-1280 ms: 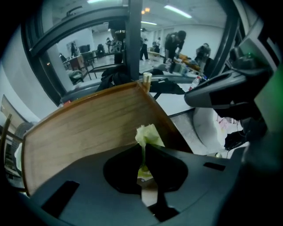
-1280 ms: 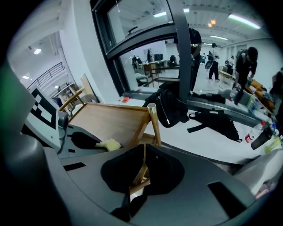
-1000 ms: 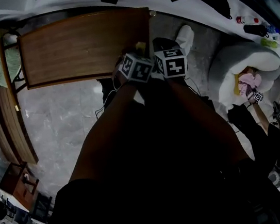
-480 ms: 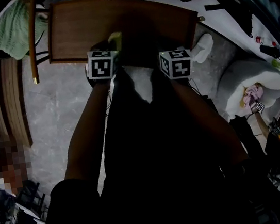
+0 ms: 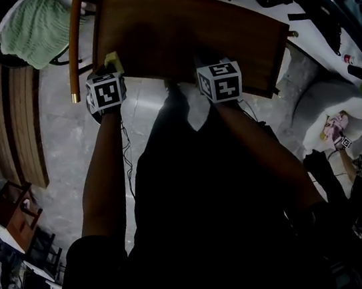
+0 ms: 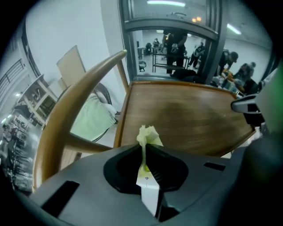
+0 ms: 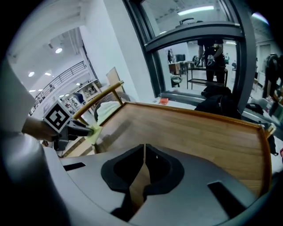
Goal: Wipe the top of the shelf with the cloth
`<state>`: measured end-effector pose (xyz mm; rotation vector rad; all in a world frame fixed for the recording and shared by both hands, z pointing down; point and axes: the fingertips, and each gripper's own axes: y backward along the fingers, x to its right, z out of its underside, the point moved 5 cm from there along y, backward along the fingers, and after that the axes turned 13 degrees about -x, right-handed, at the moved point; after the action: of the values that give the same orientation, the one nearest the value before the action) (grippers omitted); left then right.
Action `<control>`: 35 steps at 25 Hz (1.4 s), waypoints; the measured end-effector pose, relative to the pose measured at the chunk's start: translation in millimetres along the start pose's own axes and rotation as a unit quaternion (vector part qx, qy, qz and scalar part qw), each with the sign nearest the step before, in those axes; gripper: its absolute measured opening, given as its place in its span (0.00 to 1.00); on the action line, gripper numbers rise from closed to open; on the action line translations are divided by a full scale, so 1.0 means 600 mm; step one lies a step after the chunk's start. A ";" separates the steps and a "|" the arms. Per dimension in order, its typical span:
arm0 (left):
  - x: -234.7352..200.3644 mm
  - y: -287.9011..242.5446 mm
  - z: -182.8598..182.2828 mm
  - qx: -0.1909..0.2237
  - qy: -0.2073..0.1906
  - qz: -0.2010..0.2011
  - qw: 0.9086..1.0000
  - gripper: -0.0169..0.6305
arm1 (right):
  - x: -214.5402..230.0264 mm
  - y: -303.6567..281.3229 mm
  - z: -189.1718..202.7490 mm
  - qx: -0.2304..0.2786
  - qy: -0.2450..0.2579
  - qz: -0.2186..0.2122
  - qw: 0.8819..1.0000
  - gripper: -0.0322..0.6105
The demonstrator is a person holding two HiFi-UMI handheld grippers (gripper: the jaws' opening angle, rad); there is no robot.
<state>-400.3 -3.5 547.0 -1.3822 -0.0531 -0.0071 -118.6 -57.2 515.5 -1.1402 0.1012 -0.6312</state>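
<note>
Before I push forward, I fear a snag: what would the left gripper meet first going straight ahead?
Probably the brown wooden shelf top: the left gripper, shut on the pale yellow cloth, points across it. Depth is unclear.

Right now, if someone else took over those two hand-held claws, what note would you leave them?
Left gripper: shut on the yellow cloth, at the left edge of the wooden shelf top.
Right gripper: shut, empty, over the top's near edge.
Done: cloth is gripped and at the top; no wiped area can be told.
Left: sweep the cloth across the whole top.
</note>
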 end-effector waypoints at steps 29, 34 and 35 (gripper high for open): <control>0.316 -0.022 -0.011 -0.016 -0.190 0.013 0.982 0.05 | 0.239 0.151 0.121 0.020 -0.131 0.096 0.986 0.09; 0.432 -0.012 -0.013 -0.007 -0.217 0.034 0.976 0.05 | 0.302 0.206 0.161 0.035 -0.152 0.112 0.981 0.09; 0.454 -0.009 -0.013 -0.006 -0.220 0.039 0.975 0.05 | 0.314 0.215 0.171 0.036 -0.157 0.117 0.980 0.09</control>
<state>-128.5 -5.1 562.5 -1.3765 -0.3688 0.3657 129.9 -36.7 492.2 -1.1248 -0.0569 -0.2408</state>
